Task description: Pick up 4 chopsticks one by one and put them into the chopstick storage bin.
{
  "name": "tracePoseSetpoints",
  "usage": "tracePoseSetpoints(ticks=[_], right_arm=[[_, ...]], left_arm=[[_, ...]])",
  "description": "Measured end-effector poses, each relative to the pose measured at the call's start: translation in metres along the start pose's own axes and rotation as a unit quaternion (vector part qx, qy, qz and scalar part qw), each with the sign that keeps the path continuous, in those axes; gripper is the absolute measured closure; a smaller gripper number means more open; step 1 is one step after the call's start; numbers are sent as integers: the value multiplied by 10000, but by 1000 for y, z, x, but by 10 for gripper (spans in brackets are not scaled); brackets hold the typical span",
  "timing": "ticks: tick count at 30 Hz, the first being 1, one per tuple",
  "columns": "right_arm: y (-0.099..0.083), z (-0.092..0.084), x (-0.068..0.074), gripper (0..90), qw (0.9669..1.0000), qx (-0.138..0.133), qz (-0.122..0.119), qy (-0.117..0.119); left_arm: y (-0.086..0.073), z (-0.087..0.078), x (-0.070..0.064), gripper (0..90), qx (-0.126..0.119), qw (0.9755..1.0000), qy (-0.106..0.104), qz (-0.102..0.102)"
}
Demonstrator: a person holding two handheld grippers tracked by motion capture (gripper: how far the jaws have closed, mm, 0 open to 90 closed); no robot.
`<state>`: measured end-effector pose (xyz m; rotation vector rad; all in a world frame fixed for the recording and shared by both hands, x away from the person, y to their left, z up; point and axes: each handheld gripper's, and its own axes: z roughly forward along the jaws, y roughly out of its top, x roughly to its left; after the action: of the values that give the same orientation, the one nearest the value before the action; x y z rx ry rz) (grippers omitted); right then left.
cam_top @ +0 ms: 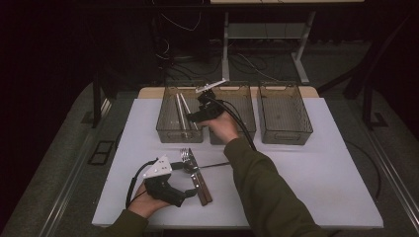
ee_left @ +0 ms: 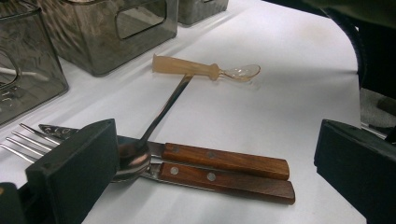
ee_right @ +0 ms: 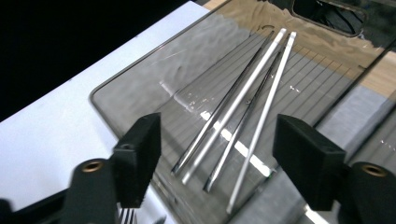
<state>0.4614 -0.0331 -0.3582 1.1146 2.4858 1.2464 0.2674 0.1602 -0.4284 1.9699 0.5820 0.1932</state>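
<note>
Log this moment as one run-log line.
right gripper: open, over left bin | chopsticks: lying in bin | left gripper: open, nothing held, by knife, fork, spoon

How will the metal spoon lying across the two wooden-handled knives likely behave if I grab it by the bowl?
The metal spoon looks stiff and polished, so probably slippery between pads. Its bowl rests on the wooden-handled knives and its thin handle reaches the translucent spoon, so lifting it may pivot it and nudge both. It seems light.
</note>
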Motion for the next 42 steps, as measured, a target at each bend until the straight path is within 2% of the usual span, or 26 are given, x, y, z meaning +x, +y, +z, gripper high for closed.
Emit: tracePoseSetpoints(ticks=[8,14,17,20,22,26,31,35,39,42], right_arm=[[-19,-38,-5,199,9995,-159,-219,184],[-35,-61,-9,164,9993,-145,-307,156],[-44,-72,-14,149,9991,-228,-312,183],[-54,-82,-20,123,9988,-299,-363,130],[-61,-89,-22,121,9990,-309,-308,115],[-78,-101,-27,82,9983,-400,-409,56],[-101,-115,-32,79,9982,-446,-405,4],[-117,-123,-34,80,9982,-419,-426,-20],[-130,-133,-34,80,9977,-429,-510,-159],[-141,-141,-34,80,9976,-502,-450,-146]], left_arm=[[-1,0,0,0,-7,10000,16,-15],[-2,1,1,0,-6,9999,38,-99],[-3,1,2,0,22,9999,44,-128],[-3,1,2,0,-15,9999,61,-152],[-3,1,2,0,-18,9999,59,-146],[-3,1,2,0,44,9999,77,-83],[-3,2,1,0,77,9999,95,-73],[-3,2,1,0,85,9999,104,-84],[-4,2,1,0,77,9999,107,-100],[-4,2,1,0,93,9998,116,-96]])
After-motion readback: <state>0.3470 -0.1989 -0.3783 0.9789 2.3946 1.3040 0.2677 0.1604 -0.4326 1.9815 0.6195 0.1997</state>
